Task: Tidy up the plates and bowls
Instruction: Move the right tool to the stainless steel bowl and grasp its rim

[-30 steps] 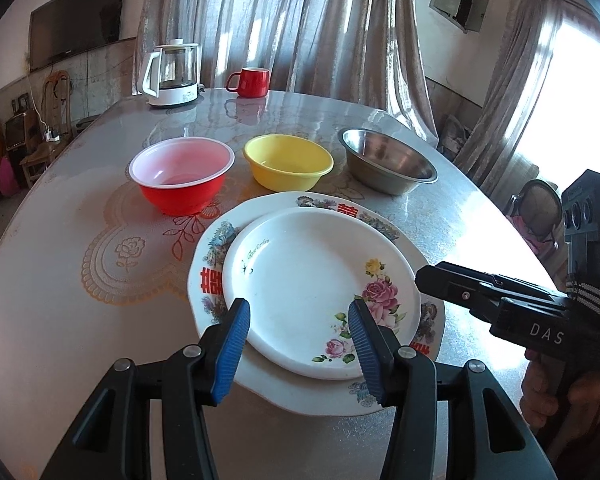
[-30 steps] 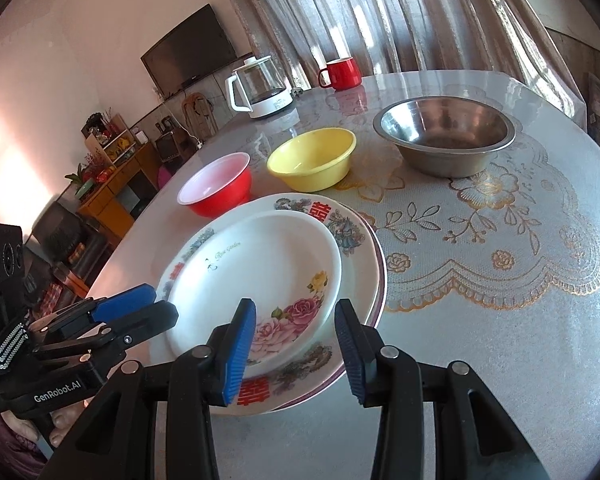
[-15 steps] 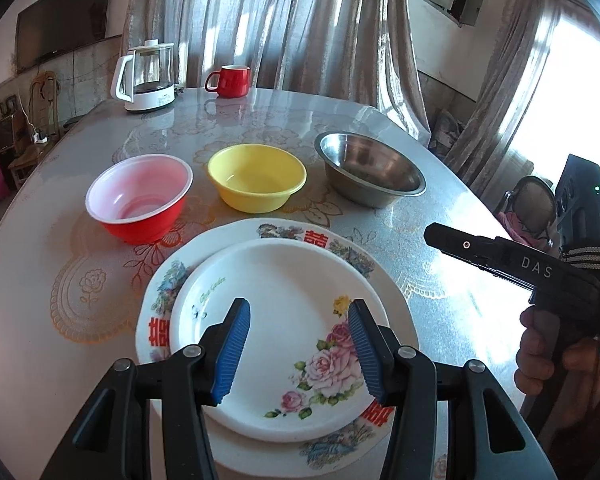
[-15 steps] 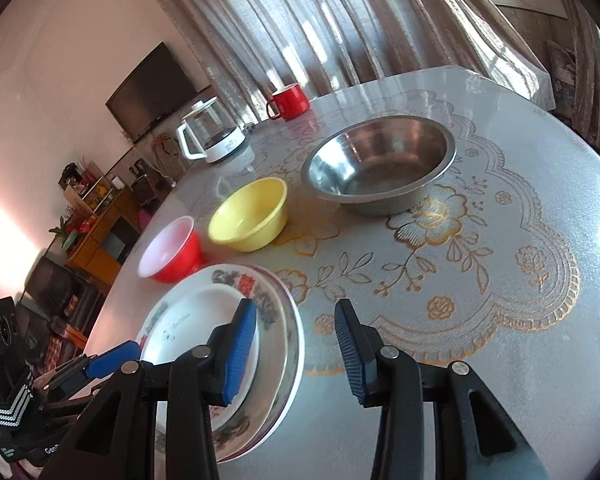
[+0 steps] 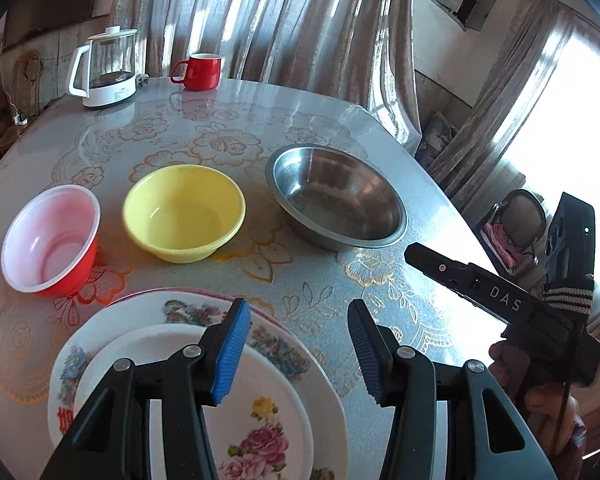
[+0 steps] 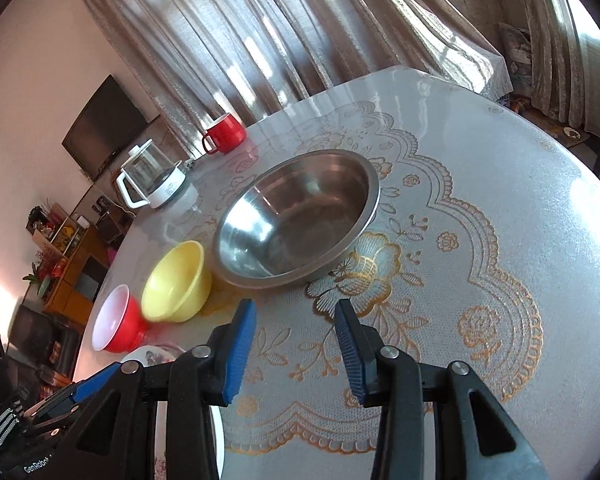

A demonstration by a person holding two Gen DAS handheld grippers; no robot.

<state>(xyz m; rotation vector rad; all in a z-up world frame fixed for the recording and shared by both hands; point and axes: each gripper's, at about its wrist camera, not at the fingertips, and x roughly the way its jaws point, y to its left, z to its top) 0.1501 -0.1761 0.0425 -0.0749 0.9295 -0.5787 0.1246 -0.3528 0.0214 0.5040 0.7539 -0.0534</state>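
Observation:
A small floral plate (image 5: 260, 412) lies stacked on a larger floral plate (image 5: 148, 312) at the table's near edge. Behind them stand a red bowl (image 5: 52, 240), a yellow bowl (image 5: 184, 212) and a steel bowl (image 5: 336, 196) in a row. My left gripper (image 5: 296, 352) is open and empty above the plates' far right rim. My right gripper (image 6: 296, 352) is open and empty, hovering over the tablecloth in front of the steel bowl (image 6: 296, 216). The yellow bowl (image 6: 176, 280) and red bowl (image 6: 114, 324) sit to its left. The right gripper also shows in the left wrist view (image 5: 480, 284).
A glass kettle (image 5: 104, 68) and a red mug (image 5: 198, 72) stand at the table's far side by the curtain. The round table (image 5: 380, 128) has a lace-pattern cover. A chair (image 5: 520, 220) stands beyond the table's right edge.
Both grippers have swung right and forward. The left one has drifted from over the plates' centre to their right rim. The right one has left the plates and now faces the steel bowl.

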